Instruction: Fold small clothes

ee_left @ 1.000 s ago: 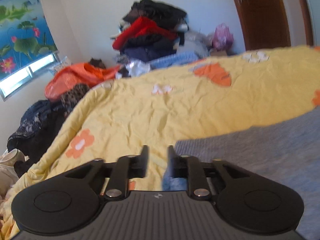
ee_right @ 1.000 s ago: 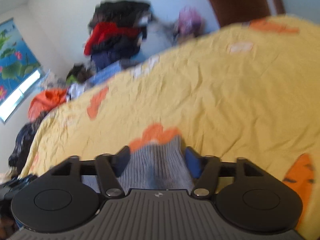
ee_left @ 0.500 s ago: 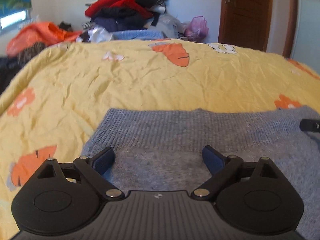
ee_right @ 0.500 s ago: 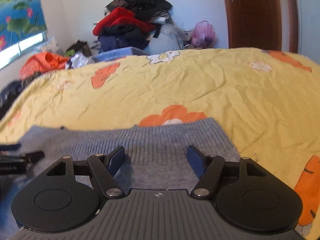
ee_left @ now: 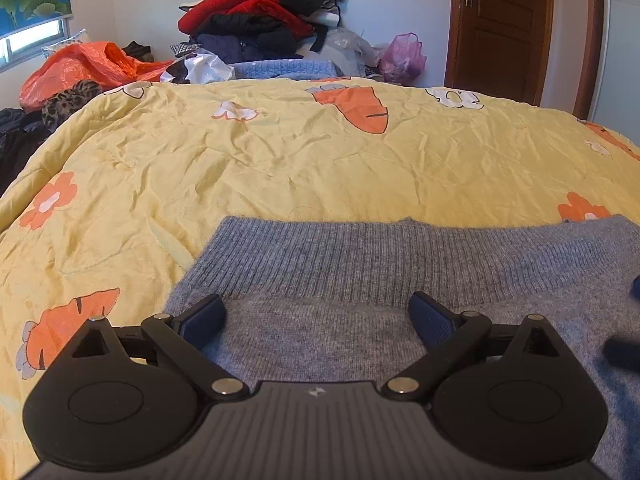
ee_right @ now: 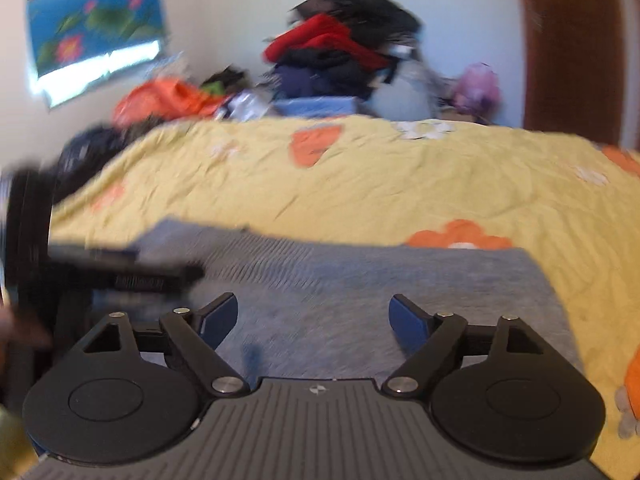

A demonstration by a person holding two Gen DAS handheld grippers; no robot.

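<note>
A grey knitted sweater (ee_left: 360,264) lies flat on the yellow flowered bedspread (ee_left: 240,168), its ribbed band along the far side. My left gripper (ee_left: 316,314) stands wide open just above the sweater's left part, nothing between its fingers. In the blurred right wrist view the same sweater (ee_right: 380,280) spreads below my right gripper (ee_right: 314,318), whose jaws are opening with only flat cloth under the gap. The left gripper (ee_right: 120,272) shows as a dark blur at the left of that view. A dark smear at the left wrist view's right edge is part of the right gripper (ee_left: 624,352).
A tall pile of red, black and blue clothes (ee_left: 260,20) stands beyond the bed's far edge. An orange bag (ee_left: 80,68) lies at the left, a pink bag (ee_left: 402,58) near the brown door (ee_left: 504,28). Dark clothes (ee_left: 16,136) hang off the bed's left side.
The left gripper let go of the sweater's edge, opened wide and tipped down over the flat cloth. The right gripper released its fold, widened its jaws and swung sideways, blurring its view.
</note>
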